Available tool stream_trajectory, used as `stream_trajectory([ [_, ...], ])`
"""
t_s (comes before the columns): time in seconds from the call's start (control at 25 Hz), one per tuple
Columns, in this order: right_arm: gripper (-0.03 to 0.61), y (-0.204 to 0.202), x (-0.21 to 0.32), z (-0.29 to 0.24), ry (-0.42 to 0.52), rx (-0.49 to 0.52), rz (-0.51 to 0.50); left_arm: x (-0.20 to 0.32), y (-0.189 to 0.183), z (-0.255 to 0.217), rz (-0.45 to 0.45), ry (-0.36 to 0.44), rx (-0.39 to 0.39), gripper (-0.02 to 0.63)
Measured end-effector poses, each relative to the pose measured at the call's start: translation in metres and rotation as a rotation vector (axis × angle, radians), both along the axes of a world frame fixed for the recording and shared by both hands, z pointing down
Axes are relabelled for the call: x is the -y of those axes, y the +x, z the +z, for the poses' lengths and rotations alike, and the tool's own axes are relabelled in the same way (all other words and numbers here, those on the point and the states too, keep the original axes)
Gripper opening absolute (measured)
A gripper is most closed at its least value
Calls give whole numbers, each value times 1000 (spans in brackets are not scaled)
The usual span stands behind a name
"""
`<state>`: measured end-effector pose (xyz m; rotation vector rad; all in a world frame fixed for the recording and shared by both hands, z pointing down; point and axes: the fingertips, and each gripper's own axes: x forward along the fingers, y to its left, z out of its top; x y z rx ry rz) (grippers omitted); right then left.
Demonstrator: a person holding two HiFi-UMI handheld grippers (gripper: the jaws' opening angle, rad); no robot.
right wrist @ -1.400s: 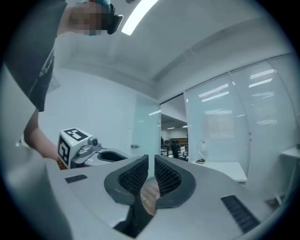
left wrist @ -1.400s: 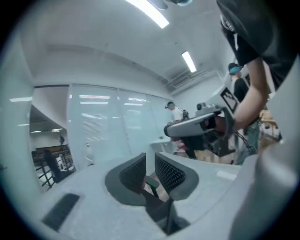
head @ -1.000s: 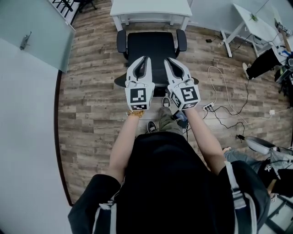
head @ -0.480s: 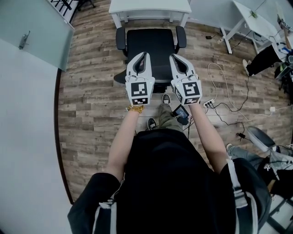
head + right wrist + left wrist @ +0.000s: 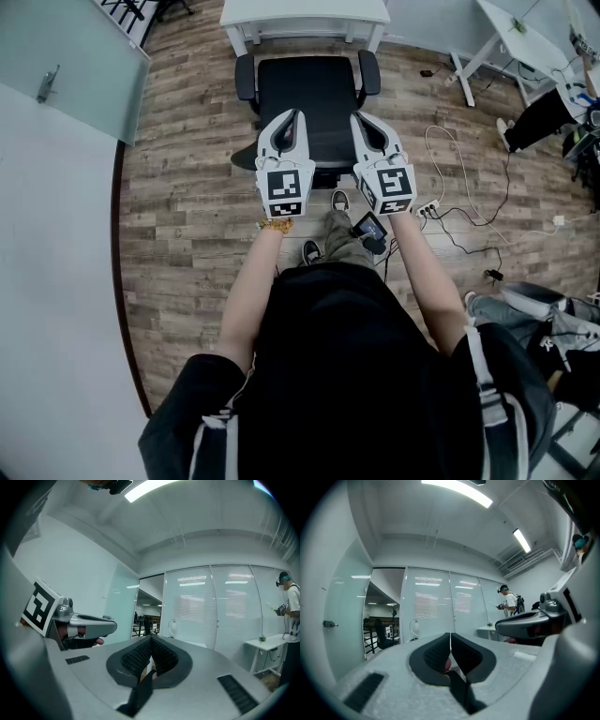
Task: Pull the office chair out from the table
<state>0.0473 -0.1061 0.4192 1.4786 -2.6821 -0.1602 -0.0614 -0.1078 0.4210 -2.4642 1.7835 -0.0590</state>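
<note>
Now the left tongs [image 5: 292, 115] and right tongs [image 5: 362, 121] are both clenched, pads together, level above the black office chair [image 5: 309, 86], which sits by the white surface [image 5: 305, 13] at twelve o'clock.

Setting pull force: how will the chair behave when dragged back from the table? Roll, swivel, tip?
The chair probably glides: the floor is smooth wood, though its base is hidden. Likely stiff and fairly heavy, given its broad build and armrests. An uneven pull may swivel it; the power strip at right could snag it.
</note>
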Motion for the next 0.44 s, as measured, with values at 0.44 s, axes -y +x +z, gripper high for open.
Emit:
stream_trajectory([
  [0.44, 6, 16, -6, 20, -35, -19, 19, -10, -19, 20, -38, -33, 15, 25],
])
